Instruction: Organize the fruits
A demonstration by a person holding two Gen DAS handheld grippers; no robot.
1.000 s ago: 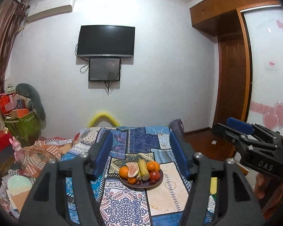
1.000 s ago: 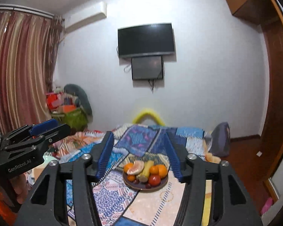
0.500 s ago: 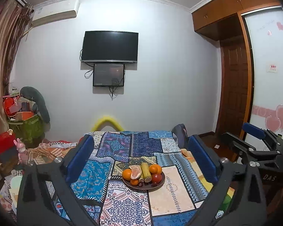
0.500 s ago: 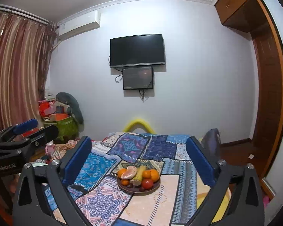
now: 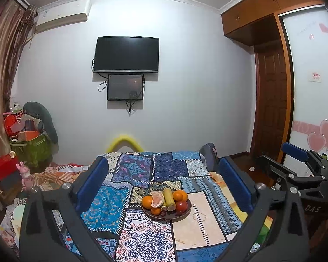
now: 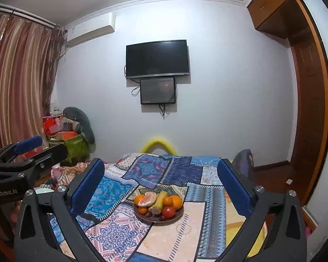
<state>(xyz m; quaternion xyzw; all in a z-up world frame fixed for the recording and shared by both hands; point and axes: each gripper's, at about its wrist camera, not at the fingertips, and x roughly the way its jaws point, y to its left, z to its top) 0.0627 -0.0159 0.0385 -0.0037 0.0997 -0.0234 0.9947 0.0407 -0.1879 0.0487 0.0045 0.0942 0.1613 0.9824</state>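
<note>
fruit plate [image 6: 158, 220], patchwork cloth [image 6: 118, 233], spread fingers [image 6: 87, 187]

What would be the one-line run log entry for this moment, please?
left gripper: open, empty | right gripper: open, empty | fruit plate: on patchwork cloth, untouched | phase: approach

patchwork cloth [image 5: 142, 170] | wall TV [image 5: 126, 54] | striped curtain [image 6: 17, 83]

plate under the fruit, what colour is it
Dark brown. The plate shows best in the right wrist view, where its front rim is clear of the fruit.
</note>
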